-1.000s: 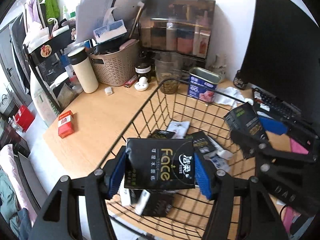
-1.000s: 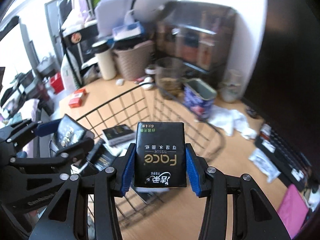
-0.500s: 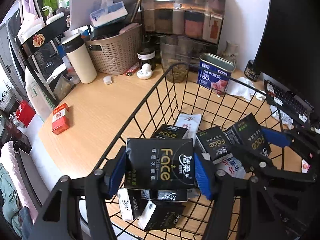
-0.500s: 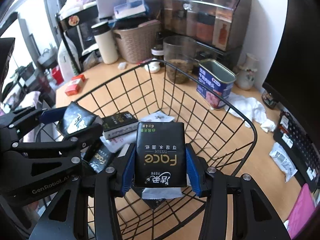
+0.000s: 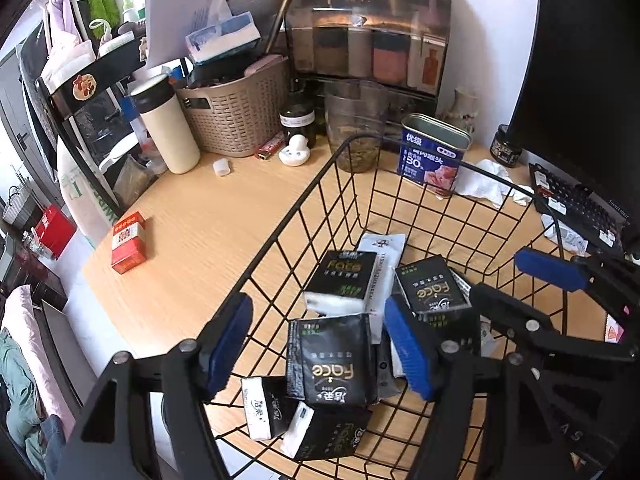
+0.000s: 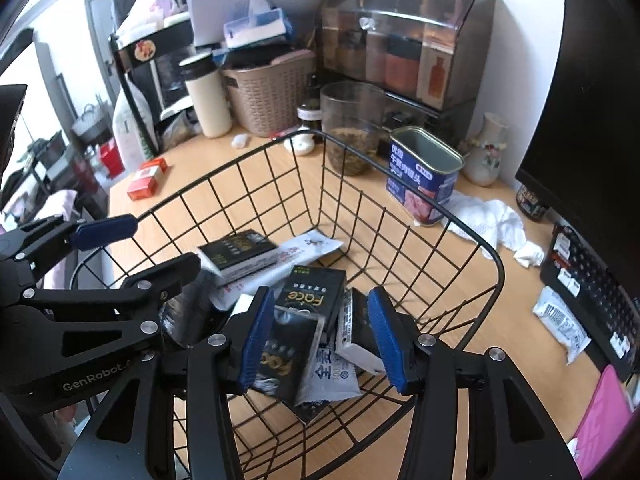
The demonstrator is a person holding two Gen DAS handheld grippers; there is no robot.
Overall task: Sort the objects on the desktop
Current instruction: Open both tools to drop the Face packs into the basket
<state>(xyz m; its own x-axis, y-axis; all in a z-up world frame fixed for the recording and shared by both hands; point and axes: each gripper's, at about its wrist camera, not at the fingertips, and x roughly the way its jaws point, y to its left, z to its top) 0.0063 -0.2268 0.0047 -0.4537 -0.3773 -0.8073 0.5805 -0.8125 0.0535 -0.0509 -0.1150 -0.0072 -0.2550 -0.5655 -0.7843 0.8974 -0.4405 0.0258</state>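
Now tissue packs (image 5: 331, 360) inside basket (image 5: 420, 184)

Bright, even daylight from the left of the tongs; soft shadows, sharp centre, heavy fisheye bending, dark corners.

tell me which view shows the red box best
The left wrist view: the red box lies unblocked on the desk left of the wire basket, its label facing the camera. The right wrist view shows it smaller and slightly blurred, far left beyond the basket's rim.
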